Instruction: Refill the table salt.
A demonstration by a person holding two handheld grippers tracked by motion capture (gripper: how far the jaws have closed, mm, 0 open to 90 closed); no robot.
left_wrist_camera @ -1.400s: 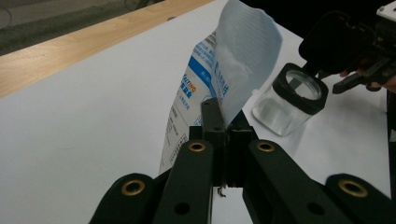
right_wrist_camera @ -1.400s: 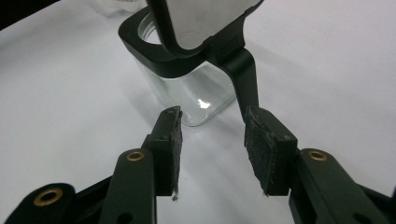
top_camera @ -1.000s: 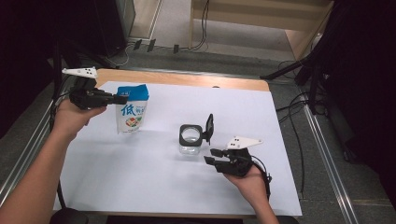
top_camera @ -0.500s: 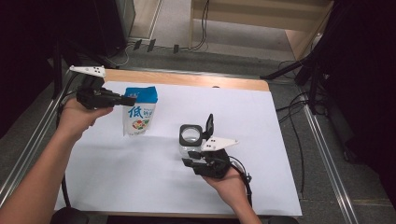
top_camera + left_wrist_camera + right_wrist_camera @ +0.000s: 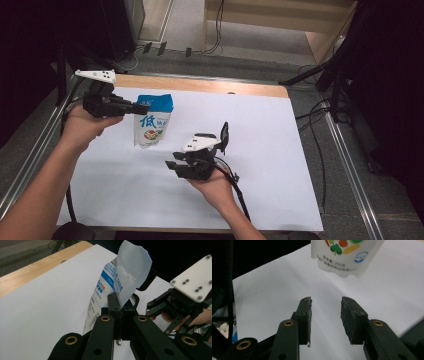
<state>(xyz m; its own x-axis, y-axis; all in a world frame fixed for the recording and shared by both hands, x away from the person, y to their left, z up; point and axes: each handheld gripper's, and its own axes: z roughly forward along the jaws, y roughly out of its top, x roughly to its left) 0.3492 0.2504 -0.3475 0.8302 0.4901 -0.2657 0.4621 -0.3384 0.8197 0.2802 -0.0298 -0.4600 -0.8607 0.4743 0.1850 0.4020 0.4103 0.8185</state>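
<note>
Since half a second ago my right claw (image 5: 172, 165) has slid left across the white sheet (image 5: 280, 150) on the bench (image 5: 200, 85), away from the small clear container with its black lid (image 5: 225, 136) raised, and now points toward the pouch. My left claw (image 5: 142, 106) has moved little and keeps its pinch on the blue and white pouch (image 5: 151, 122), which has drifted slightly toward the middle of the bench.

From my left gripper view, the two black jaws are clenched tight together on the top edge of the pouch (image 5: 120, 282); the thin sealed flap stands up above them and the printed body hangs down beyond. The pouch dangles upright, and I cannot tell whether its bottom rests on the sheet or hangs just above it.

From my right gripper view, the right claw (image 5: 325, 315) is released, its jaws standing well apart with bare white sheet between them, gripping nothing. The lower end of the pouch (image 5: 342, 255) hangs ahead of it, apart from both pads.
</note>
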